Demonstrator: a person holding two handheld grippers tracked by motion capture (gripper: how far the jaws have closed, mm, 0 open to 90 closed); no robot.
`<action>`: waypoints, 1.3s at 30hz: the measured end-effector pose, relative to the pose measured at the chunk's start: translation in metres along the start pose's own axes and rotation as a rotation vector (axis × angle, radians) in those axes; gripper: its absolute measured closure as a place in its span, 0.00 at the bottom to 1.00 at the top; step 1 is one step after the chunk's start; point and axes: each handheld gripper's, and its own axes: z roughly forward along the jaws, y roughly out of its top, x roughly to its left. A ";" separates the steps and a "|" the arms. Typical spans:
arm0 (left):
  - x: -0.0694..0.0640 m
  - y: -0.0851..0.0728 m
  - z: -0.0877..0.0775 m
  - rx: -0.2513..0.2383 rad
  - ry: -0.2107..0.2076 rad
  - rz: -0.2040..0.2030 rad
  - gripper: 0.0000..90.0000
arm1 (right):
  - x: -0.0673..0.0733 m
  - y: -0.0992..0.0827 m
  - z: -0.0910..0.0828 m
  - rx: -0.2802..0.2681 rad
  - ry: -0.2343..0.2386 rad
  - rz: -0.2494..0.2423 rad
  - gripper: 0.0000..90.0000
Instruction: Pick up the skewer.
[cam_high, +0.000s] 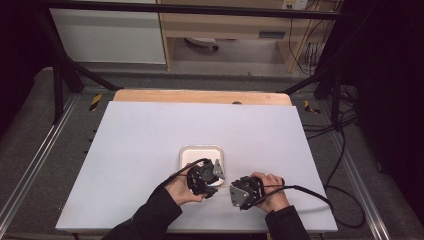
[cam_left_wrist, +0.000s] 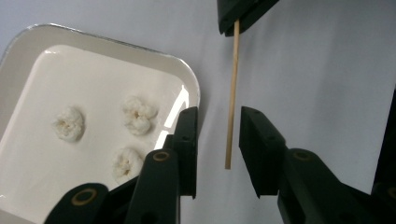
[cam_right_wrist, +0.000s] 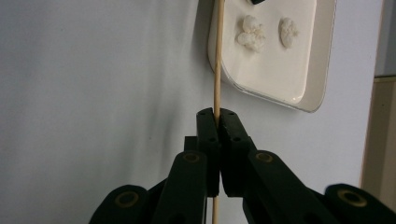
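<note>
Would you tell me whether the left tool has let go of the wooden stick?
Yes: the left tool stands open, with clear gaps beside the stick; the right tool pinches it.

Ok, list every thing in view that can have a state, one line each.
Skewer: bare wooden stick, clamped near one end by the right gripper, free end between the left gripper's jaws.
Right gripper: shut on the skewer.
Left gripper: open, jaws on either side of the skewer, not touching it.
Tray: flat on the table, three white puffy pieces inside.
</note>
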 end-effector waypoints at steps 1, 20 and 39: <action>0.000 0.000 0.000 0.000 0.000 0.000 0.76 | -0.001 0.002 0.001 0.004 -0.001 -0.016 0.99; -0.005 0.003 0.010 0.071 0.007 0.035 0.98 | -0.001 0.009 0.001 0.027 -0.006 -0.025 0.98; 0.006 -0.032 -0.005 0.003 0.068 -0.035 0.98 | -0.009 -0.024 -0.008 -0.090 -0.084 0.498 0.39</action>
